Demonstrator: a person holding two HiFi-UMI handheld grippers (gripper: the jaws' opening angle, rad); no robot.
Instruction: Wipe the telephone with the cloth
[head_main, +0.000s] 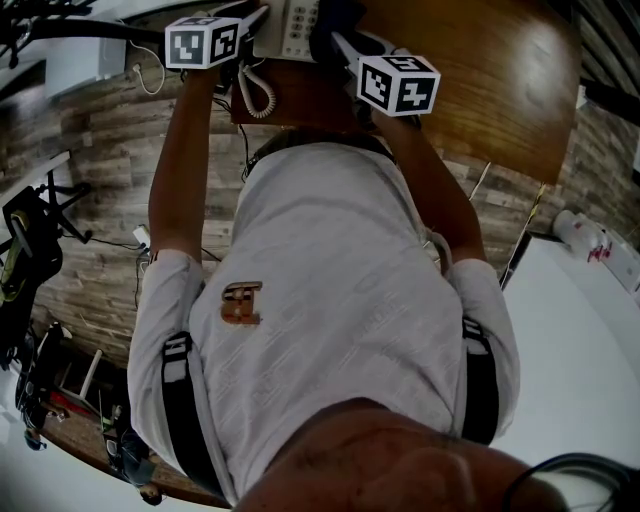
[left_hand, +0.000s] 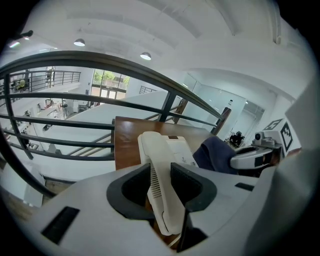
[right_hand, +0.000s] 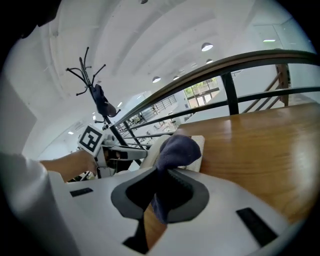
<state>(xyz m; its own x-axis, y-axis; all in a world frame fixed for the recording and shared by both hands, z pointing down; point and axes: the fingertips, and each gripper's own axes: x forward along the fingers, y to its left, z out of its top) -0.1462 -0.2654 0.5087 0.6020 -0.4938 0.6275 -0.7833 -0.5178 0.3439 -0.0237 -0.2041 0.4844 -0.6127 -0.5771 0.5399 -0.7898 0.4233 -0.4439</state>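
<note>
At the telephone (left_hand: 175, 149) on a wooden table (right_hand: 260, 150), the left gripper (left_hand: 161, 174) clamps its handset (left_hand: 167, 215); the right gripper (right_hand: 162, 181), just right of the telephone, pinches a dark cloth (right_hand: 177, 147).

Brown wooden bench (head_main: 500, 90) is the anchor here. A dark metal railing (left_hand: 100, 62) runs just behind its far edge, with round ceiling lights (left_hand: 145, 56) glowing above that. A coat stand (right_hand: 95, 90) pokes up beyond the bench. There's a plank floor (head_main: 100, 170) underneath, and a white table (head_main: 580, 340) off to the bench's right.
</note>
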